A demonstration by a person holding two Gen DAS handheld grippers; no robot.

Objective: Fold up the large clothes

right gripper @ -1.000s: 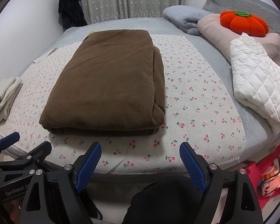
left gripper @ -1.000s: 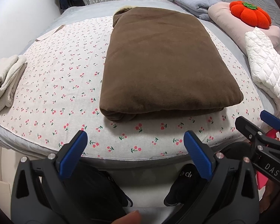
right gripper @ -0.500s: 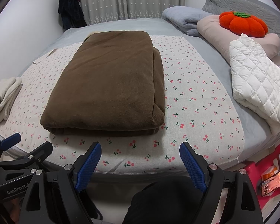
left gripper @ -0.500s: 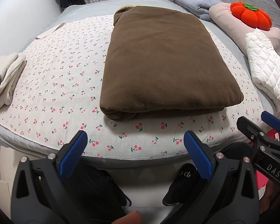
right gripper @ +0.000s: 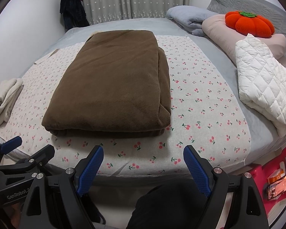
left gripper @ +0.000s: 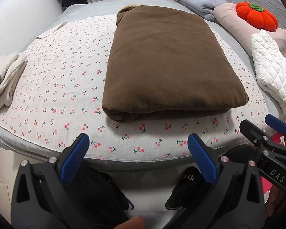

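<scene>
A large brown garment (left gripper: pixel 167 61) (right gripper: pixel 114 84) lies folded into a thick rectangle on the cherry-print sheet (left gripper: pixel 66 80) (right gripper: pixel 200 103) of the bed. My left gripper (left gripper: pixel 137 145) hangs open off the bed's near edge, short of the garment's front fold, with nothing between its blue pads. My right gripper (right gripper: pixel 143 156) is open too, at the same edge, empty. Each gripper shows at the side of the other's view: the right gripper (left gripper: pixel 265 131) and the left gripper (right gripper: pixel 28 148).
A cream towel (left gripper: pixel 3 80) lies at the bed's left edge. A white quilted jacket (right gripper: pixel 265 87), a pink pillow (right gripper: pixel 219 30) with an orange pumpkin cushion (right gripper: pixel 247 24) and a grey-blue blanket (right gripper: pixel 188 17) crowd the right. The person's dark-clad legs (right gripper: pixel 171 206) stand below. Red clutter (right gripper: pixel 276 179) sits lower right.
</scene>
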